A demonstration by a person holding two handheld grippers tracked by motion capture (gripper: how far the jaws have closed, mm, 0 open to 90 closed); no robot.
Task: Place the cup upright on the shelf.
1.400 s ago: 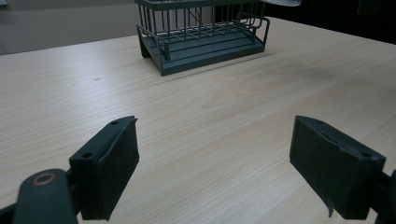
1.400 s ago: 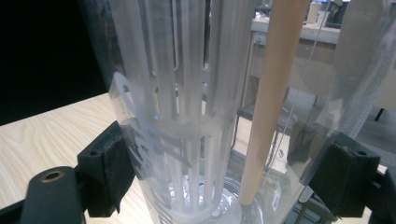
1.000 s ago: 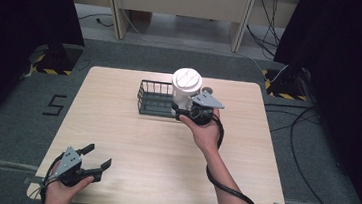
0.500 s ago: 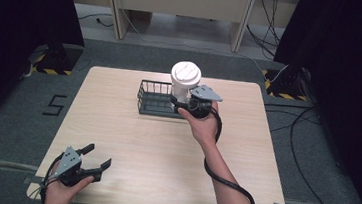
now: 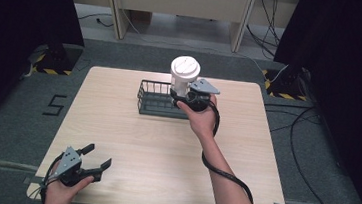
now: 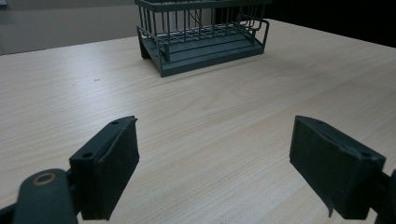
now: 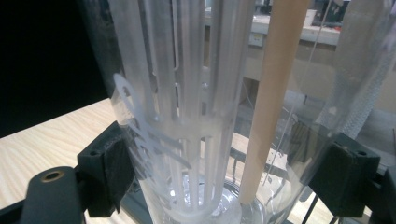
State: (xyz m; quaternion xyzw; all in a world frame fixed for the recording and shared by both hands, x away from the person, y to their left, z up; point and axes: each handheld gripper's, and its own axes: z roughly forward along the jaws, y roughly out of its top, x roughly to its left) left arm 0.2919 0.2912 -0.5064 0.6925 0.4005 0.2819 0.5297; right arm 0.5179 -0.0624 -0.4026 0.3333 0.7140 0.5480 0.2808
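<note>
Two grippers in view. Left gripper [image 5: 94, 158] at the table's [image 5: 130, 142] near left corner, jaws spread wide, nothing between them, resting low over the wood. Right gripper [image 5: 182, 98] further back, jaws clamped on a clear jar [image 7: 196, 116] with a white lid [image 5: 185, 66], upright. Jar sits at the right end of the dark wire basket [image 5: 155, 98], near the far edge; inside or just above, can't tell.
</note>
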